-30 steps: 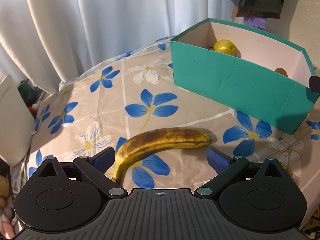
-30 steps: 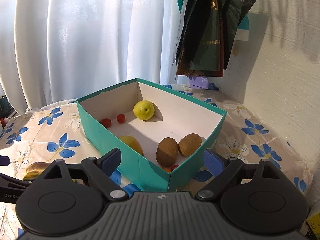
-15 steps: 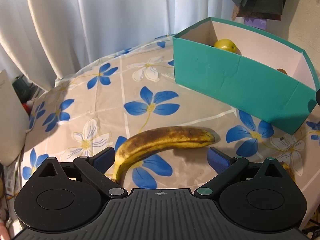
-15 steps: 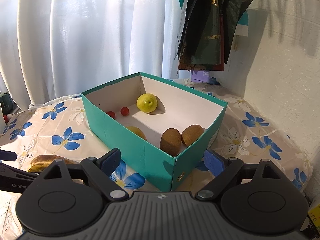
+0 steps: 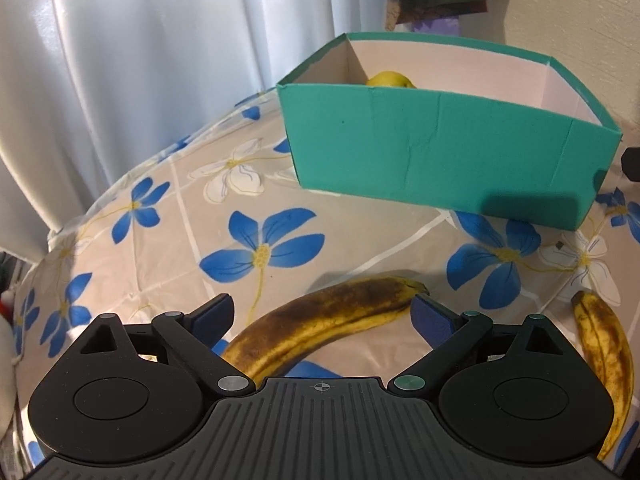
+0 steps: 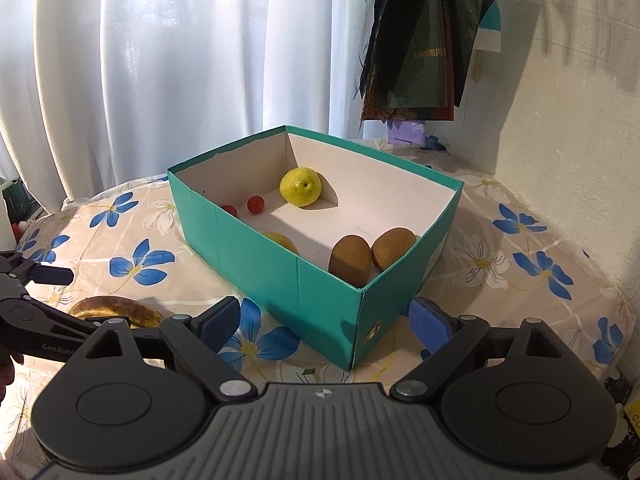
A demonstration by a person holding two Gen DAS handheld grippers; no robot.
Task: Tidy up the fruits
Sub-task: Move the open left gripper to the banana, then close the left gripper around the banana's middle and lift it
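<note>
A spotted banana [image 5: 328, 320] lies on the flowered tablecloth, right between the wide-apart fingers of my left gripper [image 5: 322, 312], which is open; the pads do not press on it. A second banana [image 5: 604, 364] lies further right. The teal box [image 5: 440, 148] stands behind them. In the right wrist view the box [image 6: 296, 272] holds a yellow round fruit [image 6: 300, 186], two cherry tomatoes [image 6: 255, 204], two kiwis [image 6: 351, 256] and a half-hidden yellow fruit [image 6: 280, 240]. My right gripper [image 6: 326, 316] hangs open in front of the box's near corner, holding nothing.
White curtains [image 6: 160, 60] hang behind the round table. Dark bags [image 6: 424, 40] hang on the wall [image 6: 560, 100] at the right. The table edge [image 5: 52, 240] curves away on the left. A finger [image 6: 52, 275] of the left gripper shows above the banana [image 6: 116, 310].
My left gripper has sunk toward the banana and rolled a little, so the banana now lies between its fingers and the second banana has come into view. The right gripper has hardly moved.
</note>
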